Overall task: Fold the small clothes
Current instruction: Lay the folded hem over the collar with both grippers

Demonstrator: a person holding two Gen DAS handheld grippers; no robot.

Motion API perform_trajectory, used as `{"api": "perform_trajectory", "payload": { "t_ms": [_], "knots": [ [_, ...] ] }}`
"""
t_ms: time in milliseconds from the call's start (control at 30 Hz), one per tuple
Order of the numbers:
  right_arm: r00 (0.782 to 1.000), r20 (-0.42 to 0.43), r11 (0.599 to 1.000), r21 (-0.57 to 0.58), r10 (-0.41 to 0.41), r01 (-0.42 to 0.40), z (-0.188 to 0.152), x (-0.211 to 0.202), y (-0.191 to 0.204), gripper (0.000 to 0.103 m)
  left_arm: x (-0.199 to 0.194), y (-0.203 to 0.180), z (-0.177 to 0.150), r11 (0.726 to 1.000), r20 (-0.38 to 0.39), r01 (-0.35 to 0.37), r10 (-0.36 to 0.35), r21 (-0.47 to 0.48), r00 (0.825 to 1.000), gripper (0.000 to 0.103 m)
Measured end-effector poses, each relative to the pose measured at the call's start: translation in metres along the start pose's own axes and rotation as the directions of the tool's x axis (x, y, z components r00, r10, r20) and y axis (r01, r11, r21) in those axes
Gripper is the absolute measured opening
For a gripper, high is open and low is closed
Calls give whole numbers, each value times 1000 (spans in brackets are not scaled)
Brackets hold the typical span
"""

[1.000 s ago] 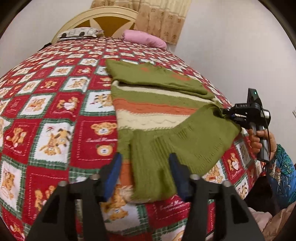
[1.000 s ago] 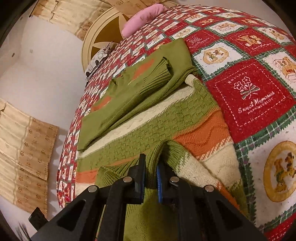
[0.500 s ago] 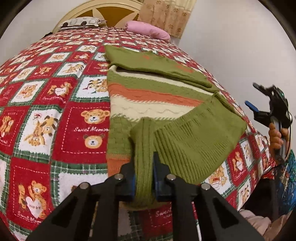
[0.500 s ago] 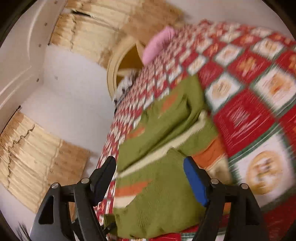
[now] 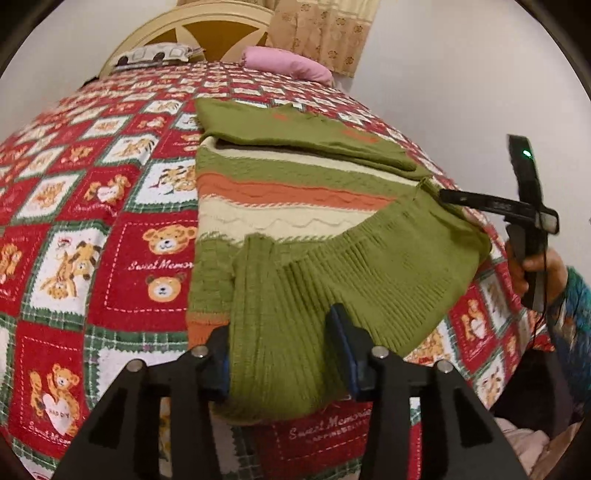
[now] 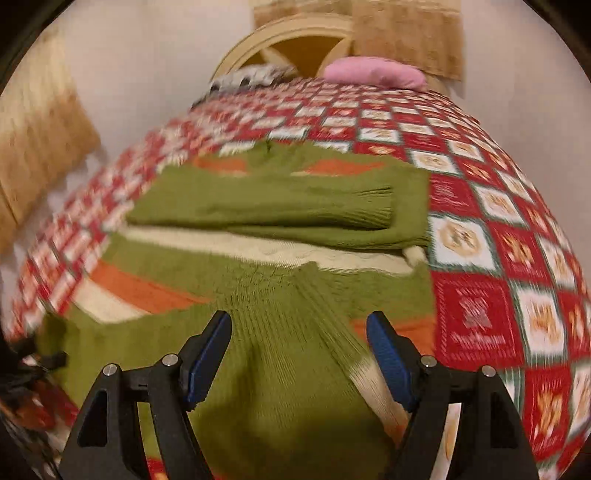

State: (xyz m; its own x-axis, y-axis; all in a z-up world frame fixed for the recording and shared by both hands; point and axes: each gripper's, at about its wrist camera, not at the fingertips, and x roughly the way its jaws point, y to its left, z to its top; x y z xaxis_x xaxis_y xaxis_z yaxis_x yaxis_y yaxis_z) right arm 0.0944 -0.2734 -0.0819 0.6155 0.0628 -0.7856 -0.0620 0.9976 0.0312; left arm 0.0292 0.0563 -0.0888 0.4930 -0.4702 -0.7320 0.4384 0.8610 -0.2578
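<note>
My left tool (image 5: 284,354) has just been opening again, and its blue pads stand apart on either side of the green ribbed hem of the sweater (image 5: 295,206), no longer pinching it. My right tool (image 6: 299,354) has spread wide and hovers over the same hem, its pads clear of the knit. The sweater, striped green, orange and cream, lies on the bed with its lower part folded up over the body and a sleeve (image 6: 295,206) laid across the chest. The quilt (image 5: 92,206) beneath it is red, white and green patchwork with teddy bears; one red square reads "Sweet Memories" in cursive, and a heart held by a bear reads "HAPPY". A pink pillow (image 5: 284,66) sits by the headboard (image 5: 207,26).
</note>
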Motion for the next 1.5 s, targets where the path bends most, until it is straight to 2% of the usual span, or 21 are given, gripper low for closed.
{"api": "perform_trajectory", "payload": {
  "t_ms": [33, 67, 100, 133, 167, 200, 267, 467, 600, 767, 1200, 1500],
  "knots": [
    [999, -30, 1000, -22, -19, 18, -1, 9, 2, 71, 0, -1, 1, 1000, 1, -3, 3, -1, 1000, 40],
    [998, -61, 999, -42, -28, 25, -3, 16, 5, 48, 0, 0, 1, 1000, 1, 2, -2, -7, 1000, 35],
    [997, -65, 998, -47, -33, 30, -4, 16, 8, 42, 0, 2, 2, 1000, -3, 4, -4, -16, 1000, 22],
    [998, -51, 998, -48, -35, 33, -5, 12, 9, 36, 1, 5, 3, 1000, -7, -2, 2, -24, 1000, 15],
    [998, -49, 999, -43, -29, 27, -6, 8, 8, 17, 1, 8, 3, 999, -10, 3, -3, -38, 1000, 14],
    [998, -53, 999, -30, -20, 18, -6, 6, 7, 15, 1, 12, 5, 998, -13, 20, -21, -65, 1000, 11],
    [1000, -29, 1000, 15, -1, 1, -7, -6, 1, 12, -1, 18, 8, 995, -15, 33, -34, -97, 999, 7],
    [994, 104, 992, 116, 35, -47, 5, -49, -9, 12, -10, 24, 32, 994, 32, 24, -21, -103, 999, 7],
    [985, 168, 991, 128, 24, -45, 20, -70, -9, 12, -13, 24, 59, 997, 72, 7, -1, -81, 997, 7],
    [974, 225, 991, 129, -13, -17, 39, -79, -11, 12, -2, 29, 93, 996, 77, -16, 23, -83, 997, 7],
    [966, 250, 983, 183, -70, 24, 88, -53, -42, 12, 45, 42, 182, 990, 100, -28, 42, -137, 994, 7],
    [962, 244, 977, 204, -118, 68, 146, -1, -70, 9, 85, 54, 247, 986, 119, -52, 72, -161, 990, 7]
  ]
}}
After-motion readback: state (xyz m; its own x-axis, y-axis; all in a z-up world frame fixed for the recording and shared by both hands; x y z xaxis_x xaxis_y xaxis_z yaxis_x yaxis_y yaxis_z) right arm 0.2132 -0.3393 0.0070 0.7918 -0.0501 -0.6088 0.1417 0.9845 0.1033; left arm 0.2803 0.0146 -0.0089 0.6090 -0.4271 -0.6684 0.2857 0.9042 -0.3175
